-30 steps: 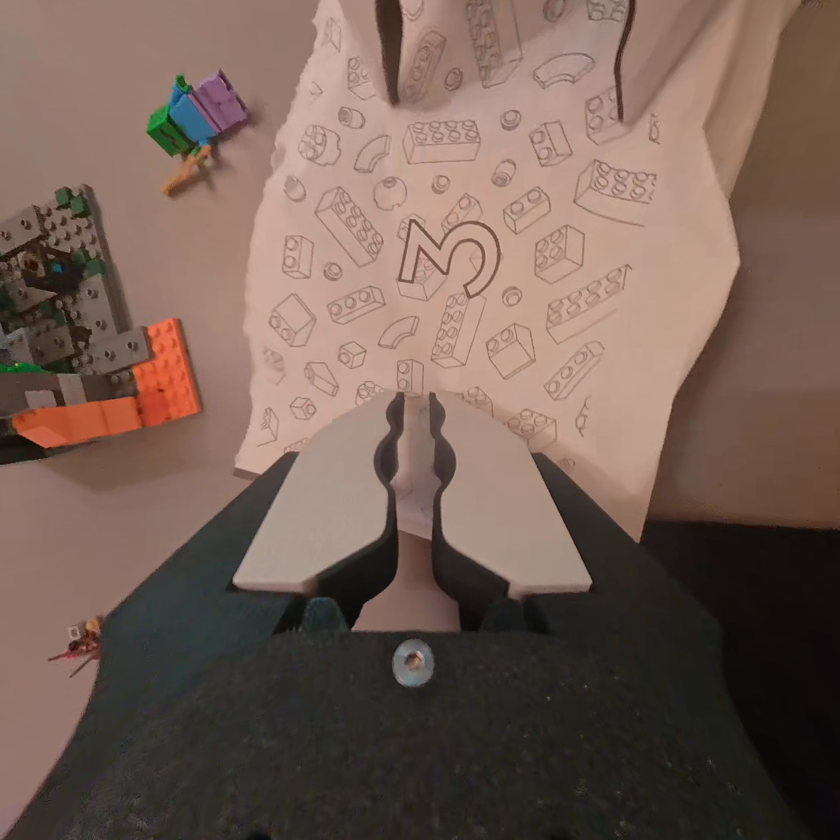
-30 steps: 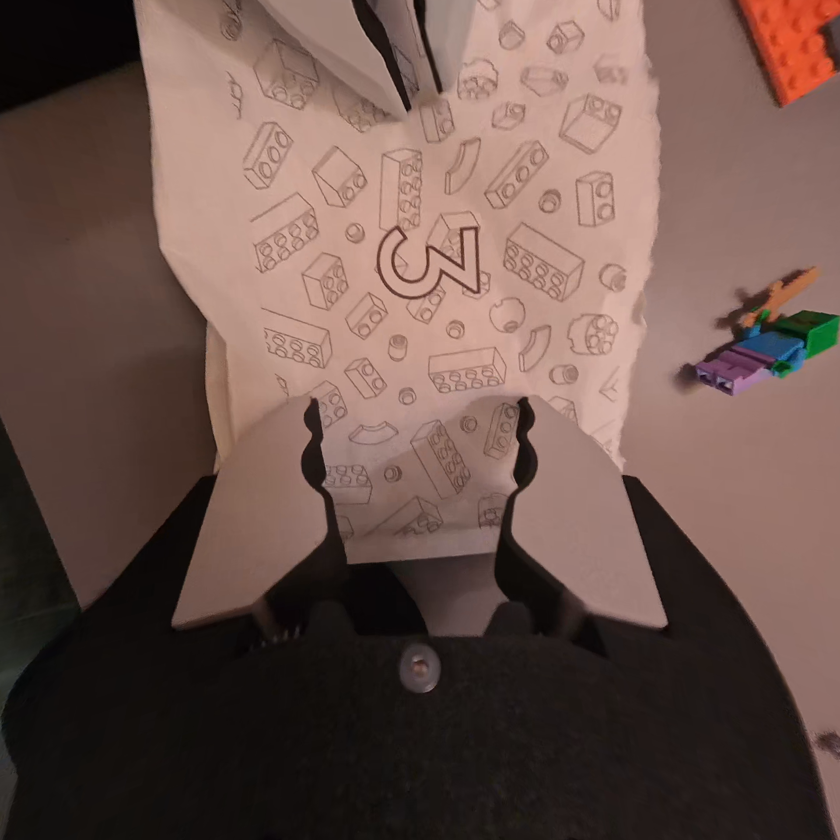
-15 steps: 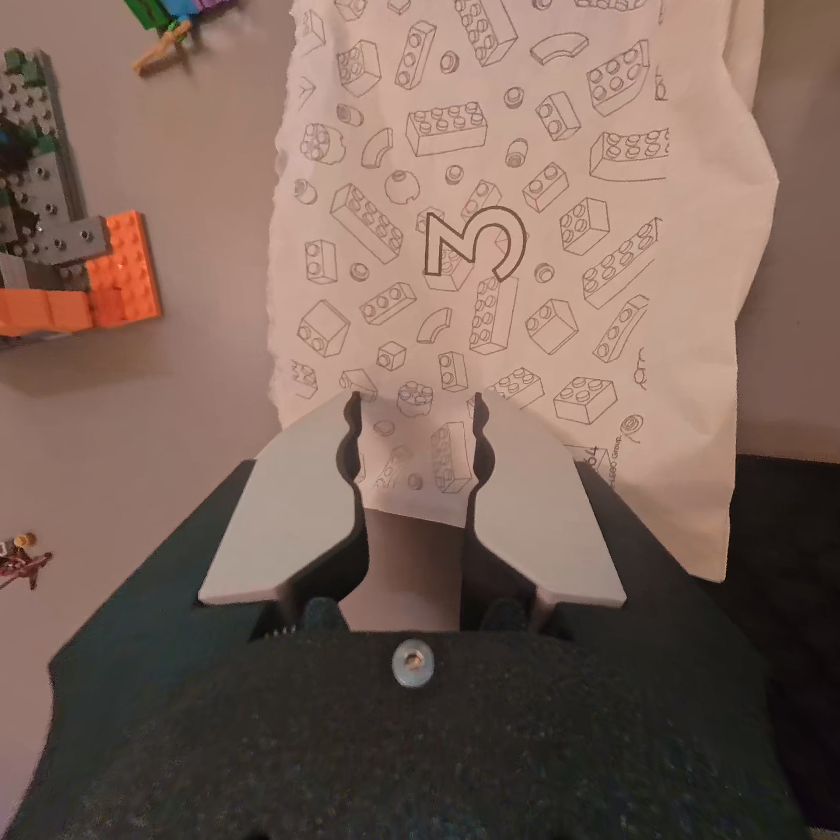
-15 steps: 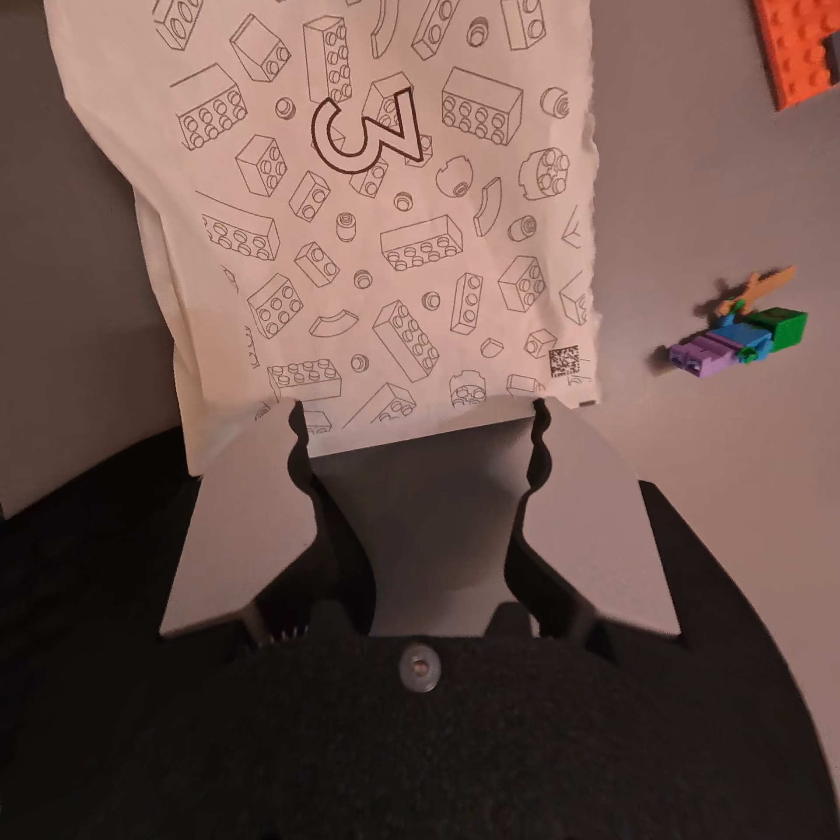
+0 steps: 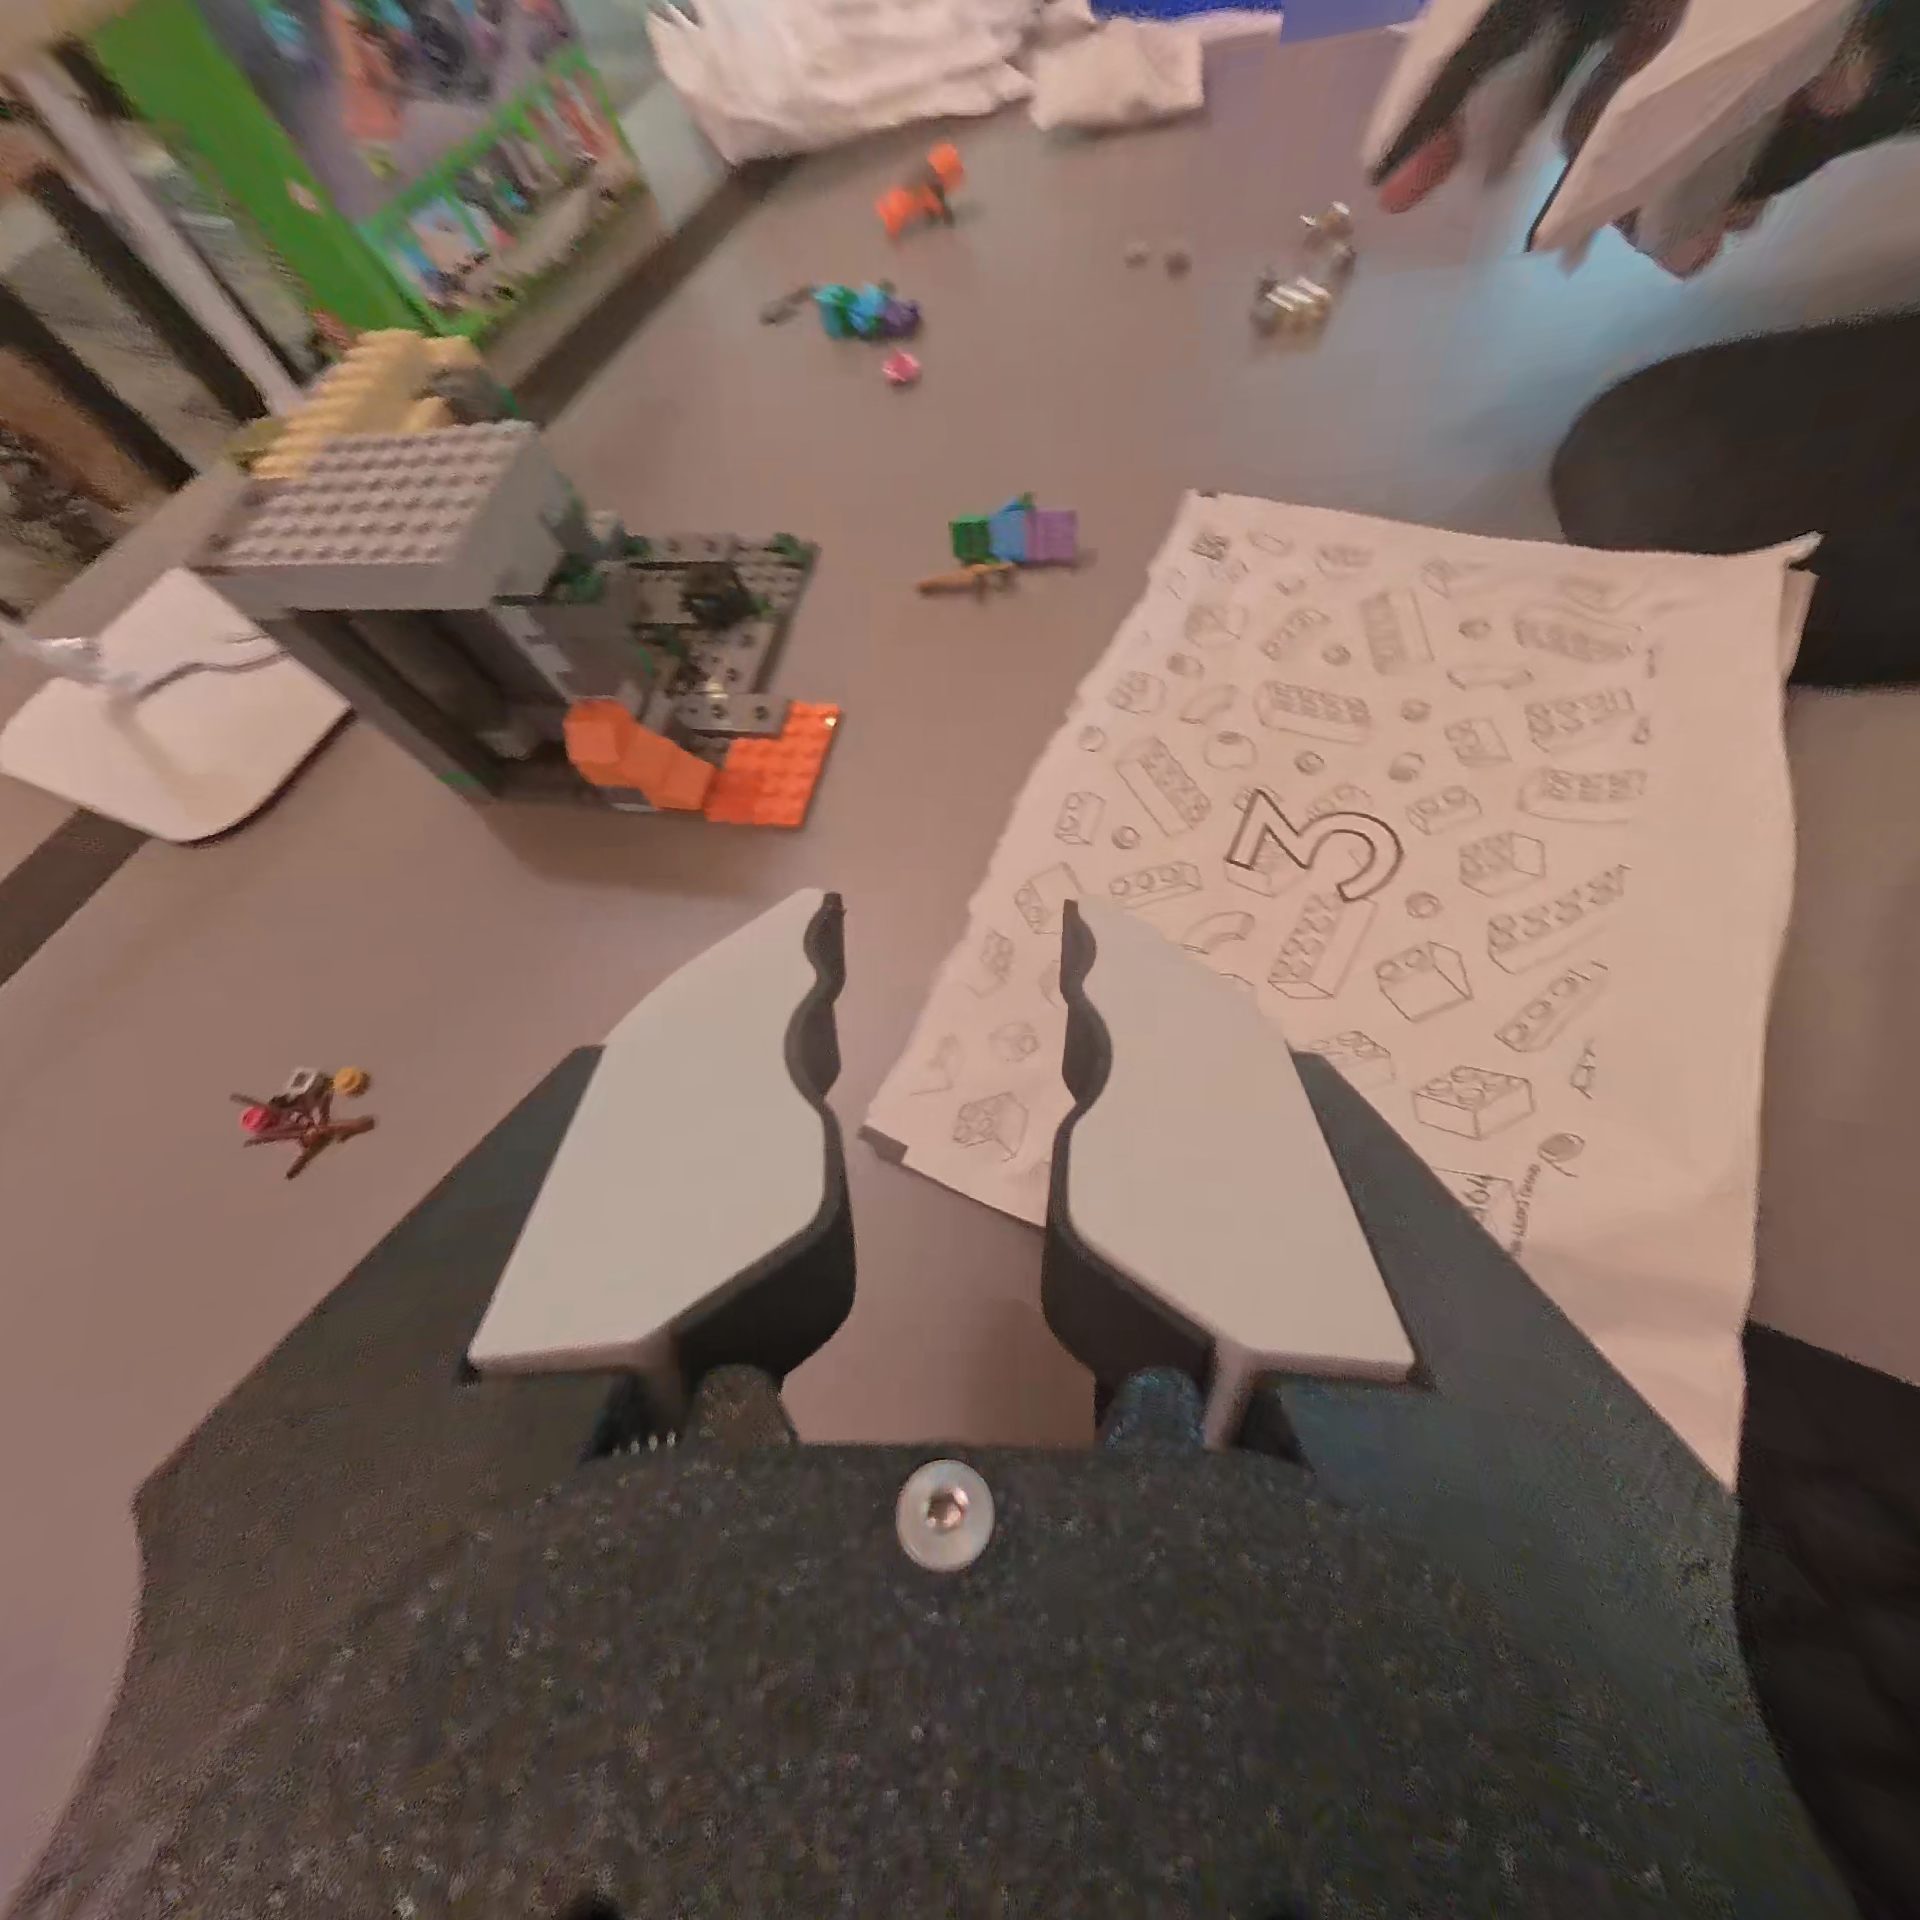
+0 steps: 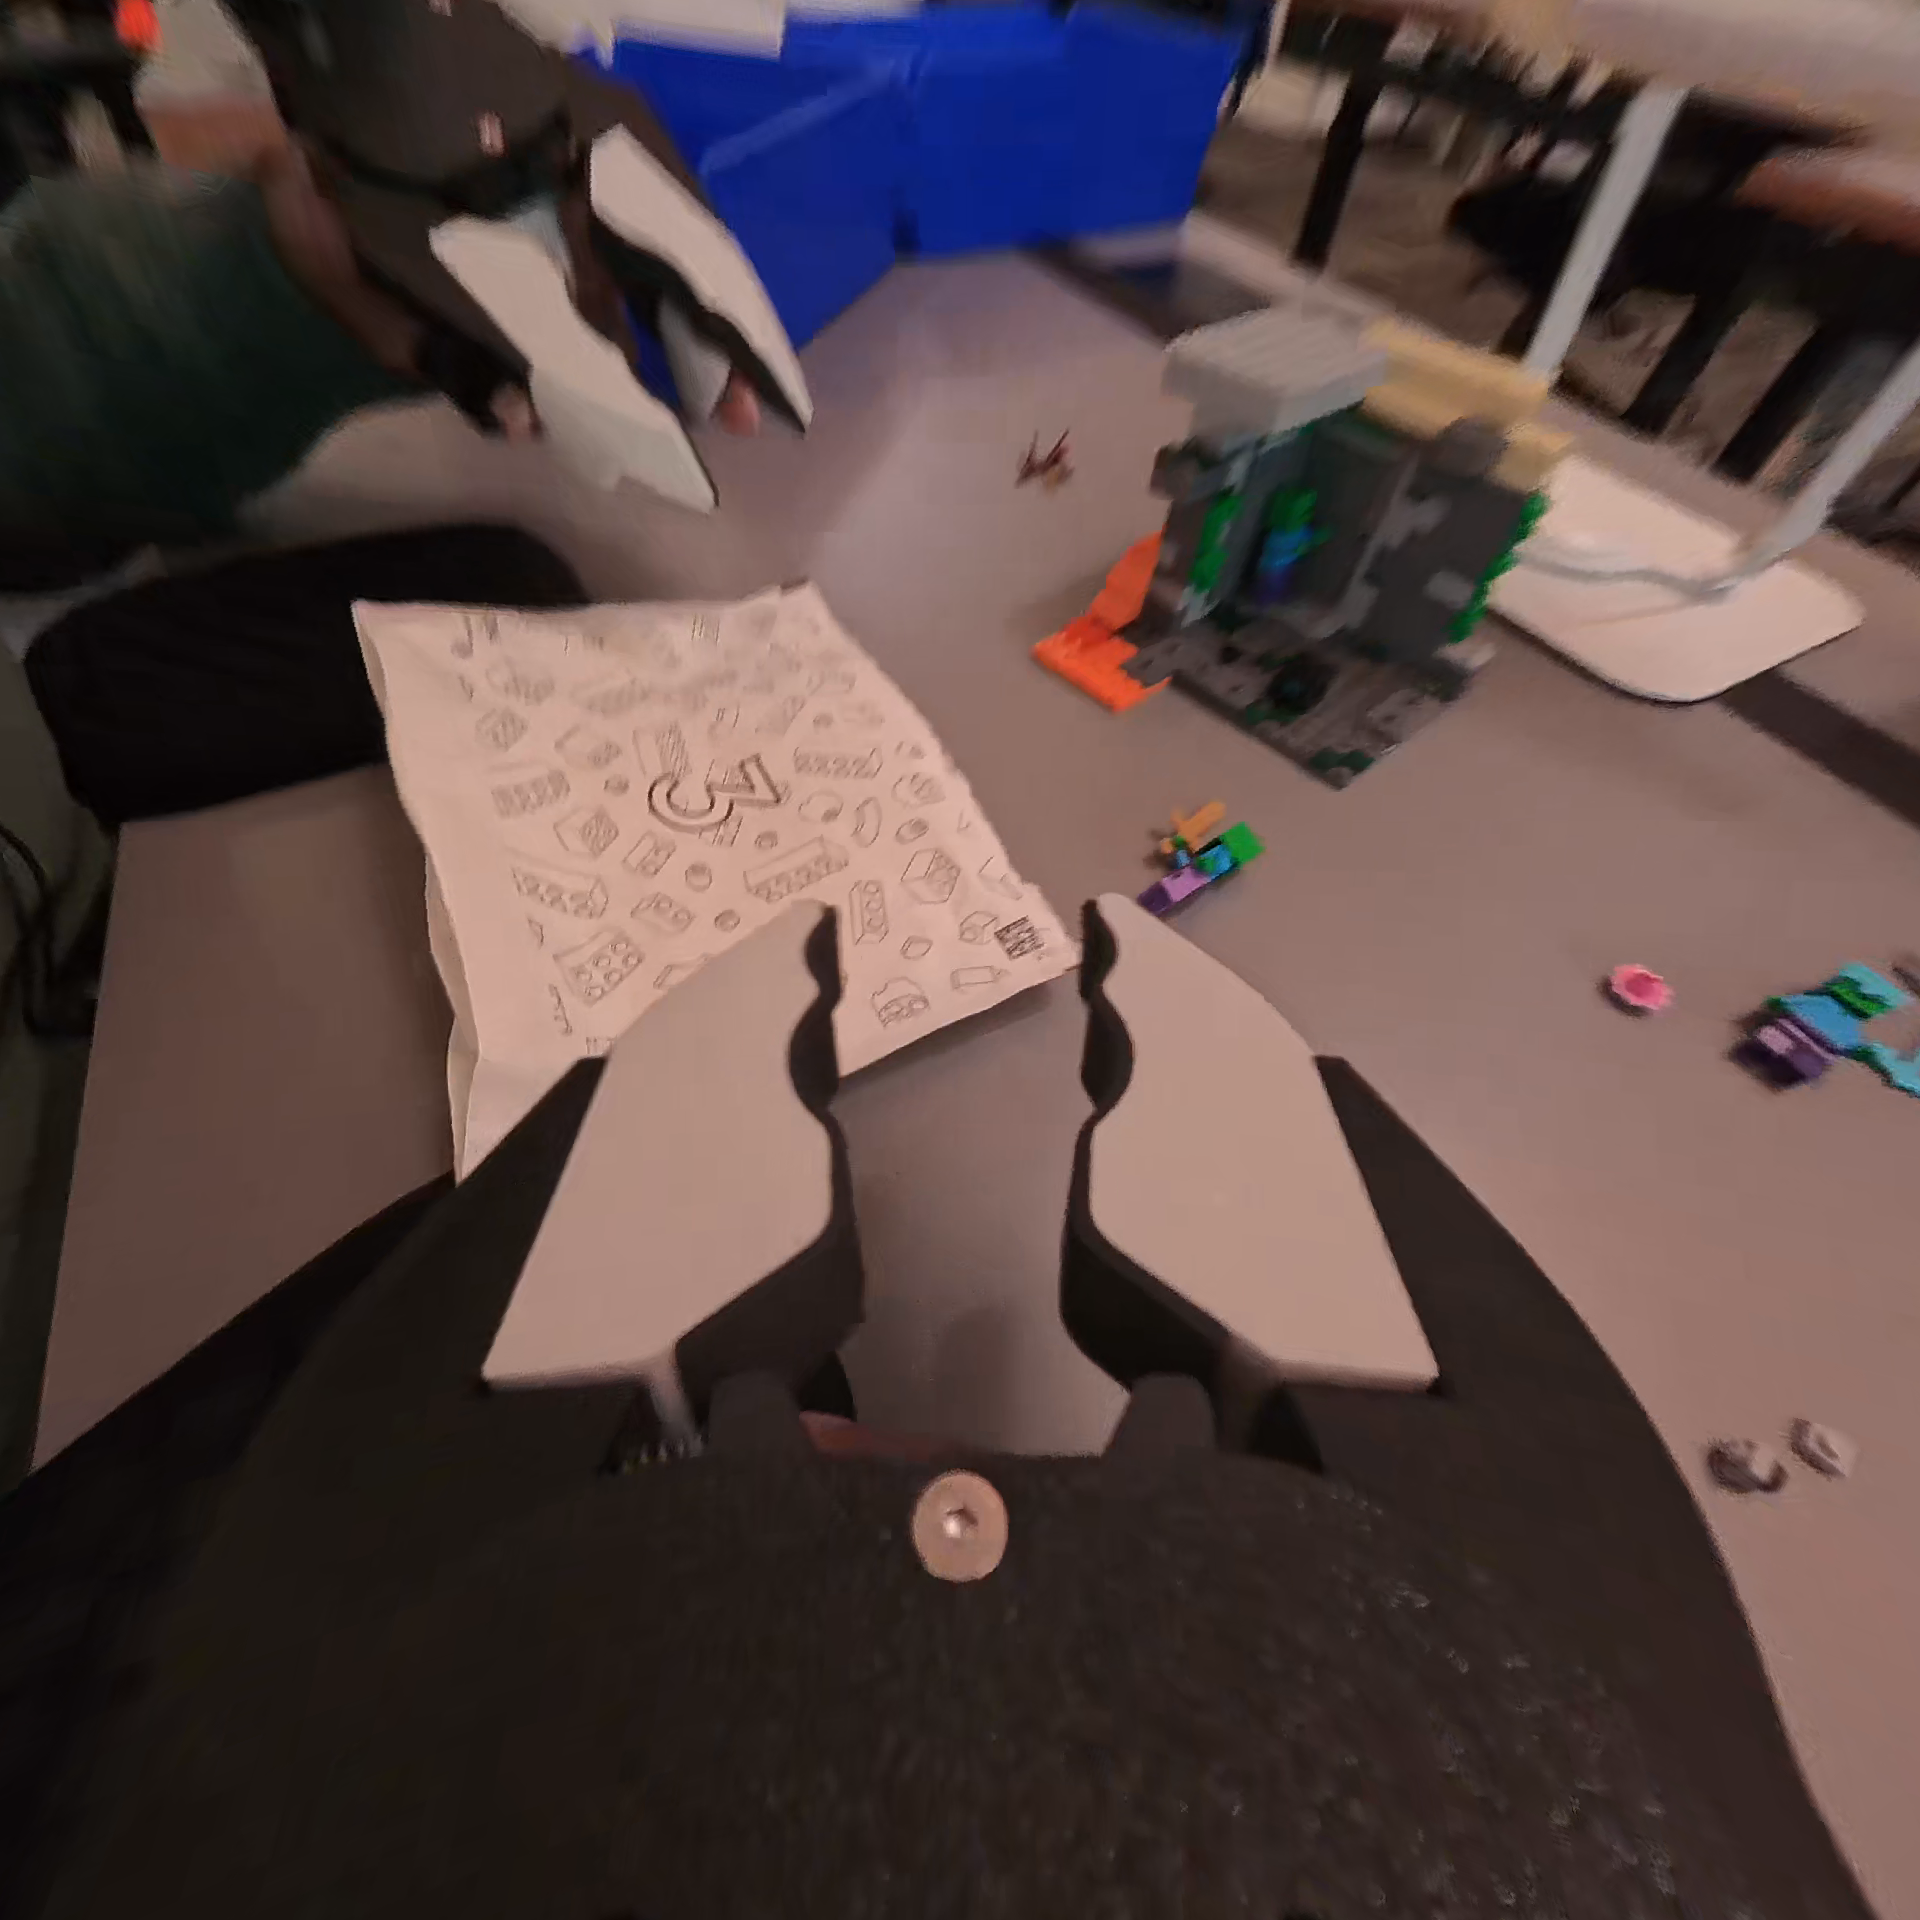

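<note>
A white paper bag [image 5: 1403,831] printed with brick outlines lies flat on the grey table; it also shows in the right wrist view [image 6: 675,810]. My left gripper [image 5: 951,920] is open and empty, raised above the bag's near left corner. My right gripper [image 6: 956,920] is open and empty, raised above the bag's opposite end. Each gripper shows blurred in the other's view: the right one [image 5: 1558,135] and the left one [image 6: 623,343], both clear of the bag.
A grey, green and orange brick build [image 5: 540,623] stands left of the bag. A green, blue and purple minifigure [image 5: 1013,535] lies between them. Small loose pieces [image 5: 301,1112] are scattered around. A white lamp base [image 5: 156,717] and blue bins [image 6: 935,135] are farther off. Across from one pair of fingers to the other is roughly 20 cm.
A second ago my left gripper pinched the bag's edge and my right straddled the other end. Both have since let go, pulled back and lifted; the bag lies flat.
</note>
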{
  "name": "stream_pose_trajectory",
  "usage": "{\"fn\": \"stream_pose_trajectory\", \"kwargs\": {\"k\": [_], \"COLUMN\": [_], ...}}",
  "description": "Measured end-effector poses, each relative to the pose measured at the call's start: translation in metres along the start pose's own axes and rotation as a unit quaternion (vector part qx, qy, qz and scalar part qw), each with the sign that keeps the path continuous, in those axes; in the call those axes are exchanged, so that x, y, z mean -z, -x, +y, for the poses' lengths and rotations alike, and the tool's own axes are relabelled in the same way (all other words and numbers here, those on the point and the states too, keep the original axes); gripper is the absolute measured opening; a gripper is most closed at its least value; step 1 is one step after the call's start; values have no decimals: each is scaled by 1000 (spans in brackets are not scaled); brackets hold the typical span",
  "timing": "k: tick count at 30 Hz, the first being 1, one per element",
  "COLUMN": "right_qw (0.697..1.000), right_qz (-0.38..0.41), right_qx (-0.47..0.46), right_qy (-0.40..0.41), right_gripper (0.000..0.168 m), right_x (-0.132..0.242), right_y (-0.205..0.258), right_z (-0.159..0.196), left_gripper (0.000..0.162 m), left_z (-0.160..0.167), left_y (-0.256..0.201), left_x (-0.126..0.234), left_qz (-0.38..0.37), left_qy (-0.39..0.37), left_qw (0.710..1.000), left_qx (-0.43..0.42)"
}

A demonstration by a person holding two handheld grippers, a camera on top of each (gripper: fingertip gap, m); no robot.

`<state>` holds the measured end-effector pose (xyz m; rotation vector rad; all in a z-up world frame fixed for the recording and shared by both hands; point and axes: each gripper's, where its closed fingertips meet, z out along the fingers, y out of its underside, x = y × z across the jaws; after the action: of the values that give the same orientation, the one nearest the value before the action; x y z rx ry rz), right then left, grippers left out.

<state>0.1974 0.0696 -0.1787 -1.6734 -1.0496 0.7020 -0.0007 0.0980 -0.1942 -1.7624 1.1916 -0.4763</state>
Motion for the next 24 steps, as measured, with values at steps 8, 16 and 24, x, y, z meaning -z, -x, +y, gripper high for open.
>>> {"fn": "stream_pose_trajectory", "kwargs": {"k": [8, 16, 24], "right_qw": [981, 964, 970], "right_qz": [120, 164, 200], "right_qx": [-47, -67, -58], "right_qy": [-143, -200, -128], "right_gripper": [0, 9, 70], "right_x": [57, 70, 53], "right_y": [-34, -53, -67], "right_z": [-9, -3, 16], "left_gripper": [12, 4, 35], "left_z": [8, 17, 26], "left_y": [32, 50, 66], "left_x": [19, 23, 19], "left_qz": [-98, -151, -190], "left_qy": [-86, -132, -105], "left_qw": [990, 977, 970], "left_qx": [55, 76, 106]}}
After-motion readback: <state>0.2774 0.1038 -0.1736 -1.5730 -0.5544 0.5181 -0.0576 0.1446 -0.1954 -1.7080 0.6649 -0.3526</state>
